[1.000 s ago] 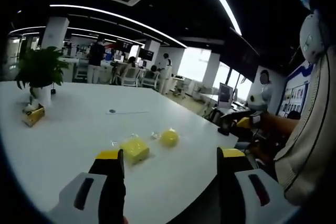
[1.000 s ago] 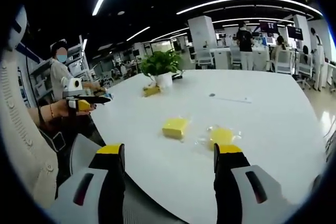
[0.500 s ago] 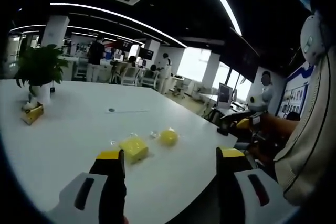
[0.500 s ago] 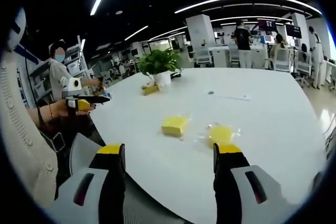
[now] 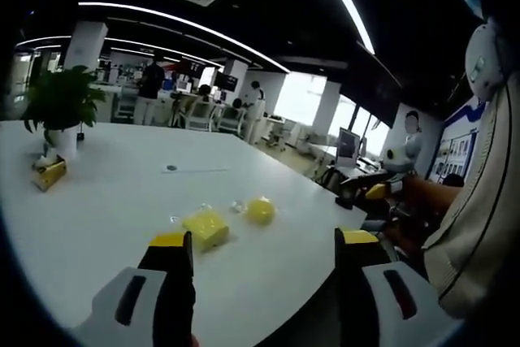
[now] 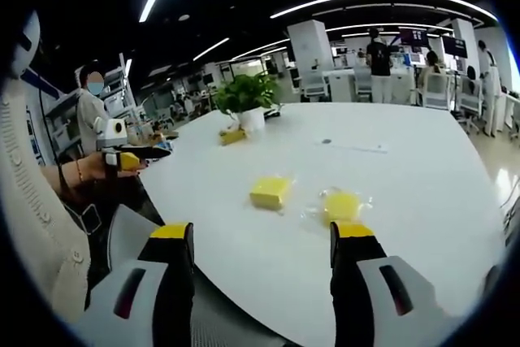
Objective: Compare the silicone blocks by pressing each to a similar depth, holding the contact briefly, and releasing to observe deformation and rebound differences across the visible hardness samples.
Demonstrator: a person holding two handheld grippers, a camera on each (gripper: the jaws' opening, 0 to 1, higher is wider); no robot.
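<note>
Two yellow silicone samples lie on the white table. In the left gripper view a square block sits just beyond my left gripper, and a rounder sample lies a little farther right. In the right gripper view the square block is left of the rounder sample, both ahead of my right gripper. Both grippers stand open above the table's near edge with nothing between their jaws. My right gripper also shows at the right of the left gripper view, and my left gripper at the left of the right gripper view.
A potted plant stands at the far end of the table with a small yellow box beside it. A thin strip lies mid-table. A masked person stands beyond the left edge. Desks and people fill the background.
Both views have drifted very slightly. The blocks and the open jaws have kept their places.
</note>
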